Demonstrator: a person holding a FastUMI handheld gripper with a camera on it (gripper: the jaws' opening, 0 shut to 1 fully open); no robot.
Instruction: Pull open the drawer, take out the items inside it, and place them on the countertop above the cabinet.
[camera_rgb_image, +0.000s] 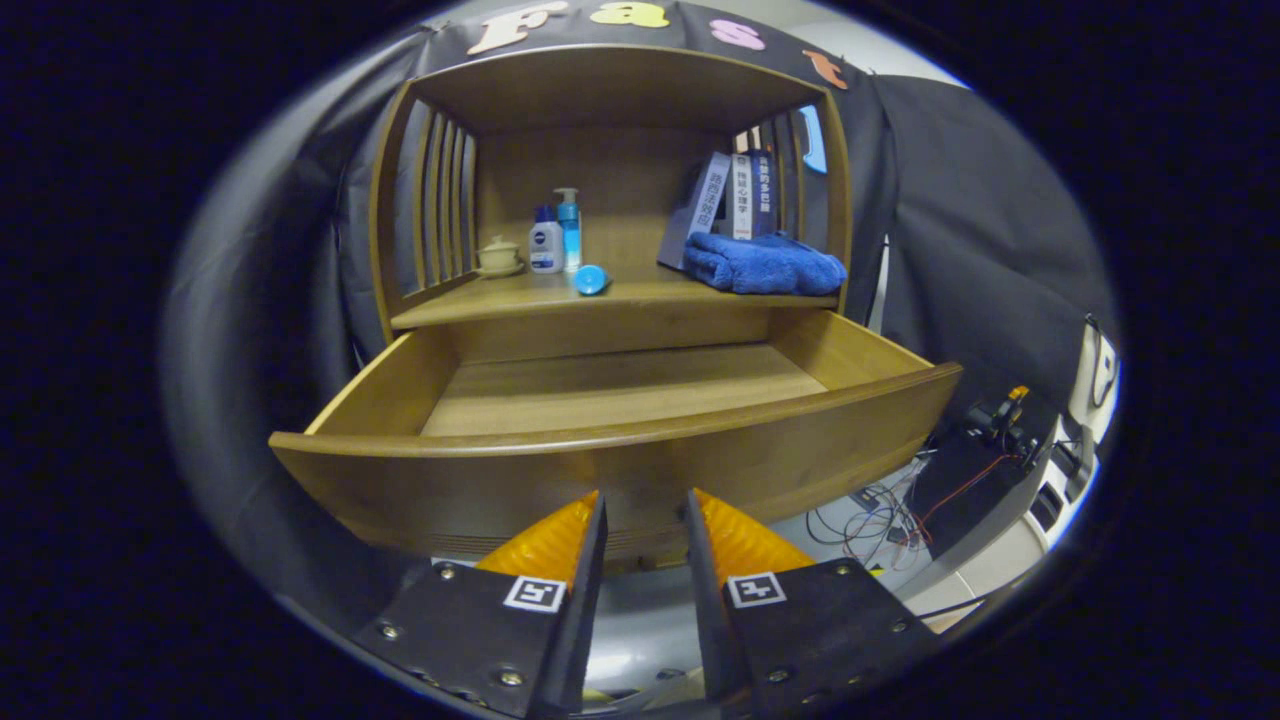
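Drawer (610, 470) pulled fully out of the cabinet, its visible floor bare; the strip just behind the front panel is hidden, so anything lying there cannot be ruled out. On the countertop (480, 300) above stand a small lidded cup (498, 255), two bottles (556, 235), a blue oval object (591, 280), a folded blue towel (765, 265) and leaning books (735, 195), so opening is done and unloading appears complete or nearly so. Gripper (643, 510) sits just in front of the drawer's front panel, jaws slightly apart, pinching nothing.
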